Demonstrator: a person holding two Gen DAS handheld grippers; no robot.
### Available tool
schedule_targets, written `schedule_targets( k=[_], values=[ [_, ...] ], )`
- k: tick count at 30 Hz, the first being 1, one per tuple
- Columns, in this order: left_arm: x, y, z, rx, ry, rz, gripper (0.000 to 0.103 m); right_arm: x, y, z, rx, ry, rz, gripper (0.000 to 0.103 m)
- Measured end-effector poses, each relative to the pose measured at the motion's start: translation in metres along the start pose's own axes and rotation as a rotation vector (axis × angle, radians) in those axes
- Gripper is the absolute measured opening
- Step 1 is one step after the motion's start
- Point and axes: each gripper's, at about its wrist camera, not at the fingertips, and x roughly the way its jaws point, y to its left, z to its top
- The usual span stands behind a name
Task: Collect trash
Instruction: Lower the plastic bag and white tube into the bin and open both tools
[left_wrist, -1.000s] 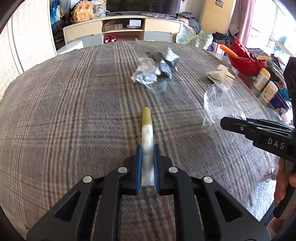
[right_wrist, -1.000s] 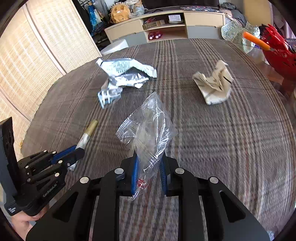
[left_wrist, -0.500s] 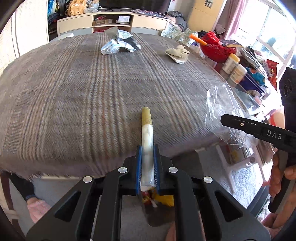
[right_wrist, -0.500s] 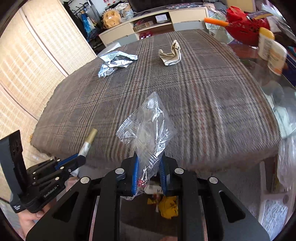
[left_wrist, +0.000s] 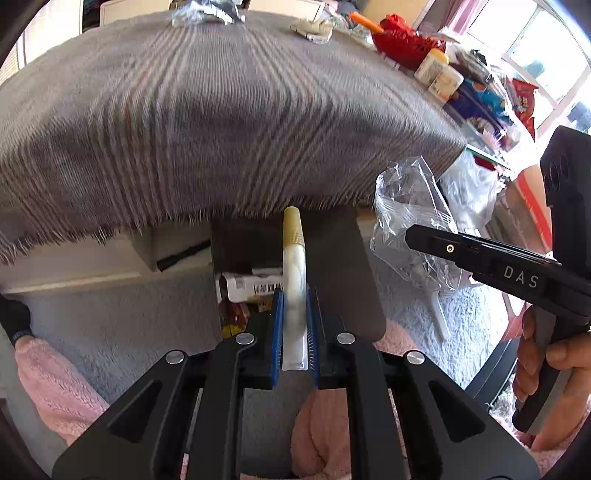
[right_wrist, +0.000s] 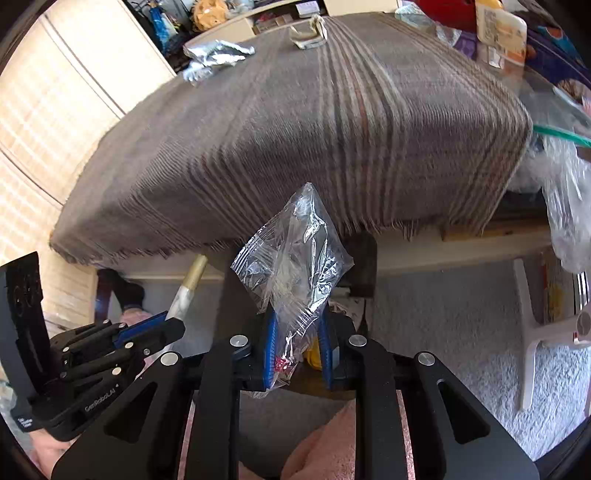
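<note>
My left gripper (left_wrist: 294, 295) is shut on a white tube with a gold cap (left_wrist: 293, 266), held below the table's near edge over a dark bin (left_wrist: 236, 295) that holds packaging. My right gripper (right_wrist: 297, 321) is shut on a crumpled clear plastic bag (right_wrist: 291, 266), also over the bin. The bag (left_wrist: 406, 221) and right gripper show at the right of the left wrist view; the tube (right_wrist: 186, 291) and left gripper (right_wrist: 162, 325) show at the lower left of the right wrist view. Crumpled silver foil (right_wrist: 214, 55) and a folded paper wrapper (right_wrist: 308, 35) lie at the table's far side.
The table wears a brown plaid cloth (left_wrist: 207, 110) with a fringed edge. A red basket (left_wrist: 406, 40), jars (left_wrist: 439, 74) and snack packs crowd its right side. A white plastic stool (right_wrist: 543, 332) stands on the grey carpet at right. My pink-clad knees are below.
Both grippers have pulled back off the table and dropped below its near edge, over the bin, each still holding its item. The table's items now look far away.
</note>
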Motion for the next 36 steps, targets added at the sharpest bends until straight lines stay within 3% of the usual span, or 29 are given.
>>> schedule_targets(
  k=[10, 13, 15, 17, 18, 21, 23, 25, 29, 31, 34, 36],
  values=[
    [0.054, 0.004, -0.023, -0.040, 0.102, -0.009, 0.011, 0.051, -0.012, -0.026, 0.061, 0.083, -0.022, 0.021],
    [0.061, 0.003, -0.026, -0.049, 0.117, -0.020, 0.011, 0.055, -0.014, -0.022, 0.074, 0.087, -0.025, 0.025],
    [0.062, 0.004, -0.026, -0.062, 0.113, -0.031, 0.012, 0.059, -0.016, -0.021, 0.093, 0.088, -0.012, 0.040],
    [0.061, 0.005, -0.024, -0.071, 0.105, -0.027, 0.028, 0.059, -0.018, -0.020, 0.117, 0.078, -0.004, 0.058],
    [0.060, 0.006, -0.024, -0.076, 0.101, -0.020, 0.039, 0.059, -0.018, -0.019, 0.121, 0.072, -0.007, 0.061],
    [0.051, 0.010, -0.022, -0.082, 0.080, 0.005, 0.041, 0.052, -0.019, -0.017, 0.131, 0.046, -0.032, 0.067],
    [0.044, 0.014, -0.021, -0.082, 0.065, 0.022, 0.043, 0.045, -0.022, -0.015, 0.149, 0.025, -0.041, 0.077],
    [0.037, 0.017, -0.021, -0.085, 0.049, 0.038, 0.048, 0.040, -0.027, -0.013, 0.160, 0.010, -0.046, 0.080],
    [0.021, 0.018, -0.019, -0.067, 0.011, 0.082, 0.062, 0.024, -0.030, -0.011, 0.170, -0.028, -0.076, 0.099],
    [0.012, 0.020, -0.017, -0.075, -0.008, 0.089, 0.083, 0.018, -0.031, -0.010, 0.165, -0.035, -0.075, 0.100],
    [-0.003, 0.024, -0.010, -0.108, -0.038, 0.082, 0.094, 0.010, -0.028, -0.006, 0.149, -0.040, -0.077, 0.100],
    [-0.013, 0.025, -0.002, -0.107, -0.059, 0.092, 0.095, -0.001, -0.024, 0.001, 0.128, -0.069, -0.088, 0.100]
  ],
)
